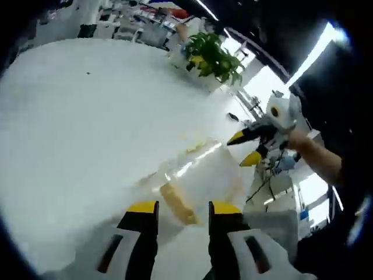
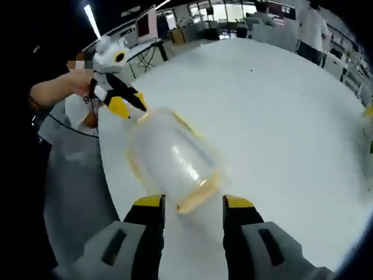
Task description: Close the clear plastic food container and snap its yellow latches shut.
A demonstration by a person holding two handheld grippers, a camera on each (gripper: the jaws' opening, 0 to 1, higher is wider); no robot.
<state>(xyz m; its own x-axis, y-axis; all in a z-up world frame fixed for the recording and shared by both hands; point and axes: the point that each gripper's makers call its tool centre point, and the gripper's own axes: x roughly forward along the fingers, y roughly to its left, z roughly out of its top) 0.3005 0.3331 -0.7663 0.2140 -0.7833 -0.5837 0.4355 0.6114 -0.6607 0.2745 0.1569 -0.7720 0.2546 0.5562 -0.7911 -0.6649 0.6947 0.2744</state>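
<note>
Two grippers face each other across the clear plastic food container with yellow latches (image 1: 201,175), which lies on the round white table (image 1: 87,116).

In your left gripper view, the left gripper (image 1: 183,213) has its yellow-tipped jaws apart, holding nothing, and the container sits just beyond them, running away and to the right. A yellow latch (image 1: 178,204) lies between the tips at the near end. The right gripper (image 1: 247,146) hangs past the far end, jaws parted. Open tabletop spreads to the left; the table edge is close on the right, and a green potted plant (image 1: 213,55) stands well beyond.

In your right gripper view, the right gripper (image 2: 192,204) is spread and empty, and the container's yellow-rimmed near end (image 2: 198,195) sits just ahead, between the tips. Its long axis runs straight away toward the left gripper (image 2: 125,102), whose jaws look nearly together. The table edge lies to the left, with free surface to the right.

Each gripper seems equally near its own end, so you might work both ends, keeping clear of the edge.
</note>
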